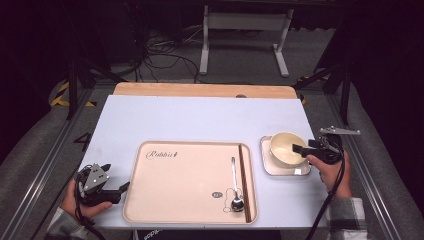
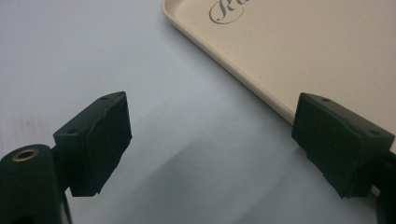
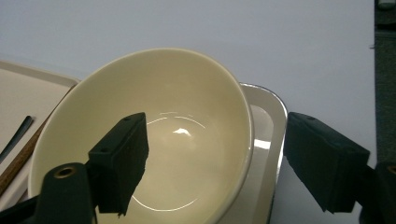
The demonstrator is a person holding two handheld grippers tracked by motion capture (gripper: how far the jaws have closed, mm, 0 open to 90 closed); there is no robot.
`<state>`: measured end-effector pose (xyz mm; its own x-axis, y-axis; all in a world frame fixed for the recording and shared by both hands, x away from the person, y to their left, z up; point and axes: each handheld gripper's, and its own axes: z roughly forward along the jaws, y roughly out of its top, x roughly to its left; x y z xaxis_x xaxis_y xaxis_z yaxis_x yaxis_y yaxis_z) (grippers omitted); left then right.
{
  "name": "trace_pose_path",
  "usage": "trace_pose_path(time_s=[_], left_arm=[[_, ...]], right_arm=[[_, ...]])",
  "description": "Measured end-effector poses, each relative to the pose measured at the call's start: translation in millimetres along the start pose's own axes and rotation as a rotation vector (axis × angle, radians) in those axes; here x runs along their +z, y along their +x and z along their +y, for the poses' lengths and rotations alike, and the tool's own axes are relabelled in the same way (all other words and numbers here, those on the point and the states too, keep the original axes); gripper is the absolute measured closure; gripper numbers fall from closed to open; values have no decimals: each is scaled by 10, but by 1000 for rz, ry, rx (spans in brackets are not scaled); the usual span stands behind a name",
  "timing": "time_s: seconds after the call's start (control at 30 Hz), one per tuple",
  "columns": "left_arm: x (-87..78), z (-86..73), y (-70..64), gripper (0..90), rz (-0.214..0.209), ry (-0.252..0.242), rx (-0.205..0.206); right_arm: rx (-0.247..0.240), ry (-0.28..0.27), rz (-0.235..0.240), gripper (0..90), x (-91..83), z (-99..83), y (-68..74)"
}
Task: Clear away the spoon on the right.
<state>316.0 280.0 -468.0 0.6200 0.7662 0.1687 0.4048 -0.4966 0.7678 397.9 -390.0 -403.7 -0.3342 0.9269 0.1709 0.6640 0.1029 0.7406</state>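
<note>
While the right gripper (image 3: 215, 163) stands open, its jaws straddle the near rim of the cream bowl (image 3: 187, 107), one jaw inside, one outside.

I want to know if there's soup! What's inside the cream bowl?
The bowl looks empty, only light glinting on its glaze. One jaw of the right gripper hides part of the inside. The bowl sits on a small square plate.

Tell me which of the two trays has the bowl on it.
The small white tray right of the big beige tray. It carries the cream bowl; the beige one holds a spoon and chopsticks.
</note>
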Motion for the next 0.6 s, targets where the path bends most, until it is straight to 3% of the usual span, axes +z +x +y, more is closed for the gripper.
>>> trace_pose_path(time_s=[0.3, 0.6], left_arm=[[-1, 2, -2, 128, 3, 3, 2], [2, 3, -4, 128, 2, 5, 2]], right_arm=[[54, 45, 91, 419, 94, -55, -60], [75, 79, 86, 566, 169, -105, -130]])
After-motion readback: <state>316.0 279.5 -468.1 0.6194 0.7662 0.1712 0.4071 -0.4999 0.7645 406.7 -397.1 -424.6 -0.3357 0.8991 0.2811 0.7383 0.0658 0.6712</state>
